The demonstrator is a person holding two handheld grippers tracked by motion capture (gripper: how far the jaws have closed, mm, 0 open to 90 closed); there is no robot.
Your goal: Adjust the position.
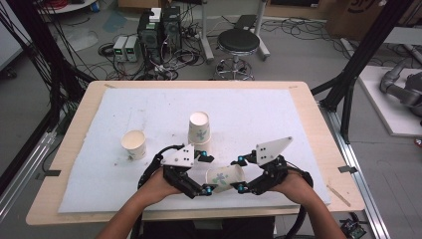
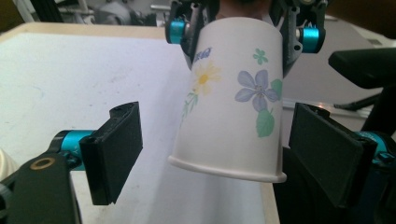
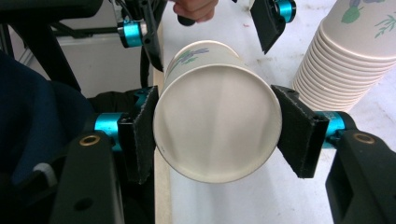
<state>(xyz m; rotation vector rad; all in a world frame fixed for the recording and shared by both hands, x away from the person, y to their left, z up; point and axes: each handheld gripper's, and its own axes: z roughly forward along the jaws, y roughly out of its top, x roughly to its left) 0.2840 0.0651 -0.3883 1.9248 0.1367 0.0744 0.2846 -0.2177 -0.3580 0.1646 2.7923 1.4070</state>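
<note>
Right gripper (image 3: 217, 133) pads clamp the base end of a flowered paper cup (image 1: 226, 177), one pad on each side of the cup bottom, seen straight on in the right gripper view. Cup is held on its side, off the white mat (image 1: 124, 109), near the table's front edge, between the two hands. Its rim end points toward the left gripper (image 2: 215, 149).

Left gripper jaws stand wide apart on both sides of the cup's rim end, in the left gripper view. A clear gap on the left pad side; the right pad sits just beside the rim, contact can't be told. So the left gripper is not gripping the cup.

Stack of upside-down paper cups (image 1: 199, 129) stands mid-mat, just beyond the grippers; same flower print. Its ribbed rims show at the right of the right gripper view. A single upright paper cup (image 1: 134, 144) stands on the mat left of the stack, well apart from it.

Wooden table (image 1: 79, 114) carries the mat. A black stool (image 1: 239, 42) and computer boxes (image 1: 159, 30) are on the floor behind.
</note>
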